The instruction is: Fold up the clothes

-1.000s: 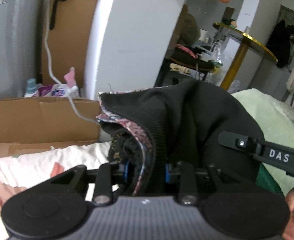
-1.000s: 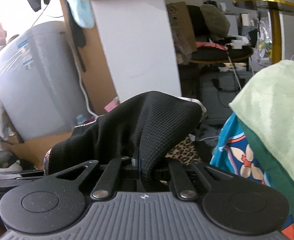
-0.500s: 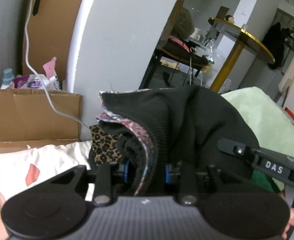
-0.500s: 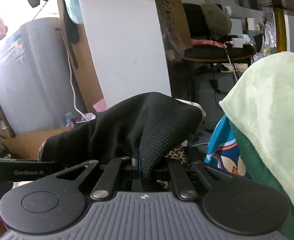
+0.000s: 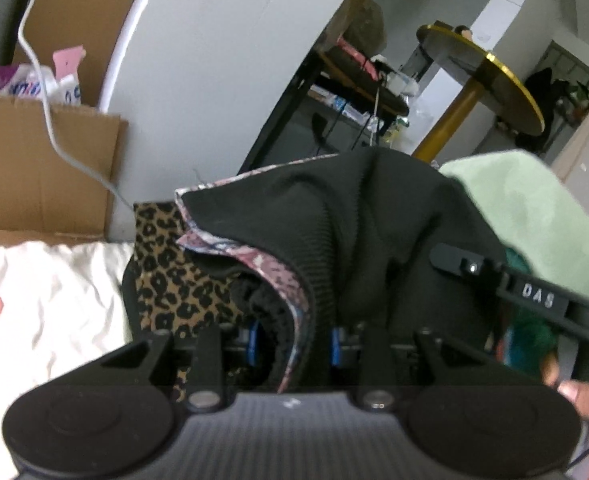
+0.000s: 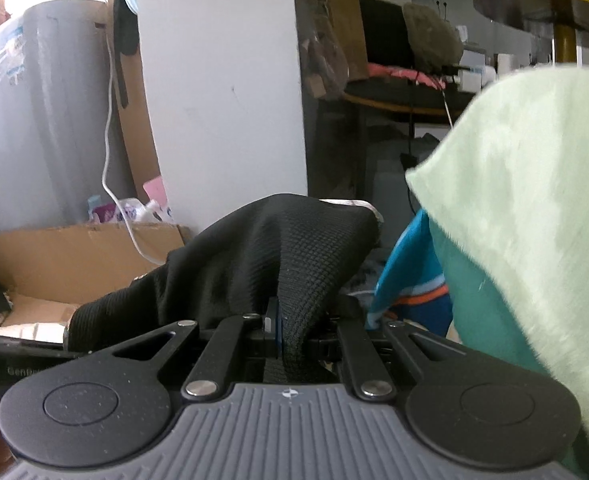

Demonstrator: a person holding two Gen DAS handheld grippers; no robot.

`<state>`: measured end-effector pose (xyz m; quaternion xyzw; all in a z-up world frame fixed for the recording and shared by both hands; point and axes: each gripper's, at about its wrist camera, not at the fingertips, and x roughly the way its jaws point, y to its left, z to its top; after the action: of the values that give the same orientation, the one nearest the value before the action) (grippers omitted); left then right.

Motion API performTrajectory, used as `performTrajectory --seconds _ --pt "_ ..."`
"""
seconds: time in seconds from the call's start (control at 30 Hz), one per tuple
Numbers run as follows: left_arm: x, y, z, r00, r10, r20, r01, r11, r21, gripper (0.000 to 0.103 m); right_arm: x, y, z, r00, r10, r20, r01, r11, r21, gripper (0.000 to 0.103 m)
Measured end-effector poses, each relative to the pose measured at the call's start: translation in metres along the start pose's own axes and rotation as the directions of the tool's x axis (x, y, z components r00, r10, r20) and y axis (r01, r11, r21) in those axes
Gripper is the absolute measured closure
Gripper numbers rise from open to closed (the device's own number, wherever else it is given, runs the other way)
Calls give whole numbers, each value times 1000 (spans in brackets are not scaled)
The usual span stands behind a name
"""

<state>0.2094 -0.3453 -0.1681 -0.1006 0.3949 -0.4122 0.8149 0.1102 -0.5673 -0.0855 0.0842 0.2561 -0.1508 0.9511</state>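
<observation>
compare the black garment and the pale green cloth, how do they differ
The black garment is a dark waffle knit with a patterned lining; the pale green cloth is light and fuzzy. The left gripper and right gripper both pinch the black garment, while neither grips the pale green cloth. Both are soft fabric.

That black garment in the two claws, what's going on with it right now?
A person is folding laundry with a handheld claw in each hand. The left claw and the right claw are each shut on the black garment, holding it up between them. Its patterned lining shows at one edge. A leopard-print cloth lies beneath, and a pale green blanket lies to the right.
</observation>
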Motion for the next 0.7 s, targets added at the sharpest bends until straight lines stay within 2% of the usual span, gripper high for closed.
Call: performTrajectory --seconds 0.2,0.47,0.6,0.7 --pt "24 21 -15 1000 4 -28 -4 1000 -8 69 29 -4 -16 1000 -3 -26 2 999 -35 96" --pt "52 49 -8 999 21 -32 -21 1000 18 69 75 -8 -25 999 7 -37 -8 1000 -12 96" --pt "67 71 -3 999 -6 -46 4 1000 -29 69 99 -4 -28 999 -11 -32 9 997 -72 96" --pt "73 78 0 999 -1 -39 1 1000 -17 69 112 -1 -28 999 -20 -32 17 994 -108 96"
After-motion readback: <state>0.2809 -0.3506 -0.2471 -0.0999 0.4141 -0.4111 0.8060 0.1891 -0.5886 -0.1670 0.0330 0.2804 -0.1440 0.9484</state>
